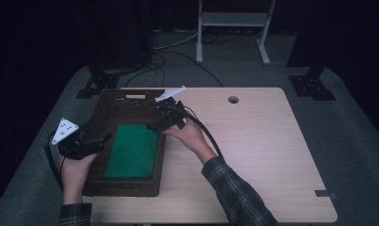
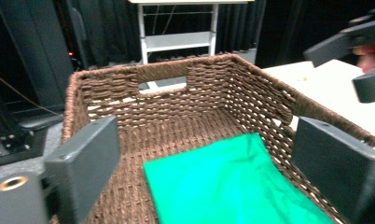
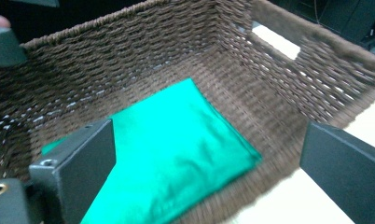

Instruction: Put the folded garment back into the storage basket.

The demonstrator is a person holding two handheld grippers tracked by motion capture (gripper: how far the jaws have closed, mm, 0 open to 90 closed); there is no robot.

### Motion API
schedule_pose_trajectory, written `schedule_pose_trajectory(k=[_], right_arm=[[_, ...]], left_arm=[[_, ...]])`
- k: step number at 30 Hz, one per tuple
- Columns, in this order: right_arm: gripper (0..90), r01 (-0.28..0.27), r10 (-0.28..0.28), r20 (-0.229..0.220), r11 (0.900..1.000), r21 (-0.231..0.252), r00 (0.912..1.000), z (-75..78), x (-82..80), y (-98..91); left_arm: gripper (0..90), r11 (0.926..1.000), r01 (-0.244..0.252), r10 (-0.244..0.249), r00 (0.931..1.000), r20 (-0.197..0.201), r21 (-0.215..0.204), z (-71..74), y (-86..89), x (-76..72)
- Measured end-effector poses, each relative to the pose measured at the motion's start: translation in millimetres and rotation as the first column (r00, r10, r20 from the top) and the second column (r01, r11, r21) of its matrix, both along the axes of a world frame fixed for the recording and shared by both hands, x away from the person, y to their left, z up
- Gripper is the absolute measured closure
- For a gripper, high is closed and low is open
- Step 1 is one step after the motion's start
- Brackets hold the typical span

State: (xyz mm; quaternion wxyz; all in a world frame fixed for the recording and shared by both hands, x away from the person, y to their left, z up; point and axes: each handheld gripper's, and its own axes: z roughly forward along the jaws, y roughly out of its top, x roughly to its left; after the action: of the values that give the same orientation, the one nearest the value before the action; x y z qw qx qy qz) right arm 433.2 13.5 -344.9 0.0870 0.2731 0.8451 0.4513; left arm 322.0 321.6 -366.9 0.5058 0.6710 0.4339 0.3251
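Observation:
A brown wicker basket stands on the left part of the table, and a folded green cloth lies flat on its floor toward the near end. My left gripper hovers at the basket's left rim, open, nothing between its jaws. My right gripper is over the right rim, pointing into the basket, also open and empty. In the left gripper view the left gripper frames the cloth and the basket's far wall. In the right gripper view the right gripper stands above the cloth.
The light wooden table stretches to the right of the basket, with a cable hole near its far edge. A white frame and black stand bases are on the floor behind. Cables trail from both grippers.

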Motion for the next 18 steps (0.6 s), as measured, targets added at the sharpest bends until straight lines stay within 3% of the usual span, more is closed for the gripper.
schedule_pose_trajectory(k=[9, 18], right_arm=[[2.4, 0.059, -0.059, 0.013, 0.9982, -0.010, 0.9982, 4.1, -18.3, -69.5], [2.5, 0.144, -0.144, 0.004, 0.9894, 0.019, 0.9895, -1.3, -41.7, -157.8]], left_arm=[[1.7, 0.9998, -0.002, 0.002, 0.9999, -0.014, 0.021, -0.9, -2.2, 1.7], [1.7, 0.9995, -0.006, 0.006, 0.9999, -0.015, 0.032, -0.9, -3.4, 2.6]])
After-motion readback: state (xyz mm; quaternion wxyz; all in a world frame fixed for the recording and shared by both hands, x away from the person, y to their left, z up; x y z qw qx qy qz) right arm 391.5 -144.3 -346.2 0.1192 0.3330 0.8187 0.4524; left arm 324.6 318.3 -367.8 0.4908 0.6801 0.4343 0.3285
